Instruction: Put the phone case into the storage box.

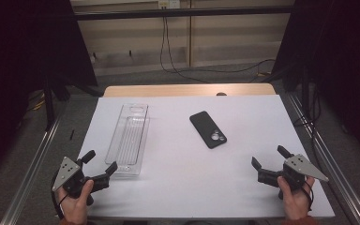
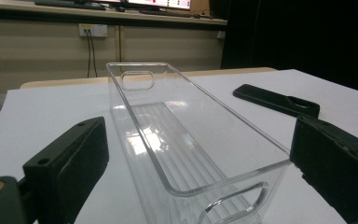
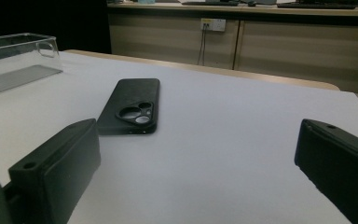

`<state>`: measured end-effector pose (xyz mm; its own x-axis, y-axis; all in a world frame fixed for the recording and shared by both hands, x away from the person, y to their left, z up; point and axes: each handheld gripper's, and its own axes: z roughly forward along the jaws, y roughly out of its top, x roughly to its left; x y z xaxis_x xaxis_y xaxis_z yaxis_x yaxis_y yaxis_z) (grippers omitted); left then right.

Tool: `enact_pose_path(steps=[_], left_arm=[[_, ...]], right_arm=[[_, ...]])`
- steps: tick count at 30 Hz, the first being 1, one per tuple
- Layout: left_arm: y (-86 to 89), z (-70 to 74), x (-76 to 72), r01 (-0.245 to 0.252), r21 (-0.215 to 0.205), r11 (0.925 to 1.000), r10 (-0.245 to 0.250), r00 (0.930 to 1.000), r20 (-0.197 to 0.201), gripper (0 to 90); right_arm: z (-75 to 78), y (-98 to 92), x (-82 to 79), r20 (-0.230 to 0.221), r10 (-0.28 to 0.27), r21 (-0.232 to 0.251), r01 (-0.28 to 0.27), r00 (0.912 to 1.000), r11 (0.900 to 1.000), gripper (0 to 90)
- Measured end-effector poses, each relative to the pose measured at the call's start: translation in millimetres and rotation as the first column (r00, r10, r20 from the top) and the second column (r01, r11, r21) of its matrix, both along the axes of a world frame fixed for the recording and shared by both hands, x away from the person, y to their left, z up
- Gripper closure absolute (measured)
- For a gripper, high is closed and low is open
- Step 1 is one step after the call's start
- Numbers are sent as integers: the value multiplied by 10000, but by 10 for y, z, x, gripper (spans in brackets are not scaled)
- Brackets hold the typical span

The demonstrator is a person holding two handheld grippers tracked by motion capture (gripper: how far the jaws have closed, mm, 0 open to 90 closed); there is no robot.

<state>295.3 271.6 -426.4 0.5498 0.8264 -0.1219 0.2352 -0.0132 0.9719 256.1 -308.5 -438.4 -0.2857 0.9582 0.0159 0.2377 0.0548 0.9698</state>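
Your left gripper (image 1: 98, 166) view showed the clear tray's (image 2: 177, 135) cut-out handles, its near end between the parted fingers (image 2: 70, 158). Your right gripper (image 1: 271, 162), fingers (image 3: 56, 168) also apart, faced the black phone (image 3: 130, 105), lying camera-side up mid-bench. The white bench (image 1: 192, 178) stood before a beige wall and trailing cables (image 1: 168, 51).
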Motion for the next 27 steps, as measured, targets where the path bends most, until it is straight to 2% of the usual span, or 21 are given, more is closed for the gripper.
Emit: enact_pose_path(steps=[13, 24, 27], left_arm=[[9, 3, 2, -25, -43, 10000, 25, 10000, -82, 45], [24, 7, -53, -106, -16, 9999, 106, 9999, 39, 44], [20, 8, -36, -156, -67, 9999, 156, 9999, -15, 44]], right_arm=[[-4, -5, 1, -62, 98, 215, -97, 9999, 9997, 0], [8, 49, -13, -87, 460, 282, -458, 9989, 9986, 0], [14, 69, 20, -103, 322, 336, -318, 9994, 9989, 7]])
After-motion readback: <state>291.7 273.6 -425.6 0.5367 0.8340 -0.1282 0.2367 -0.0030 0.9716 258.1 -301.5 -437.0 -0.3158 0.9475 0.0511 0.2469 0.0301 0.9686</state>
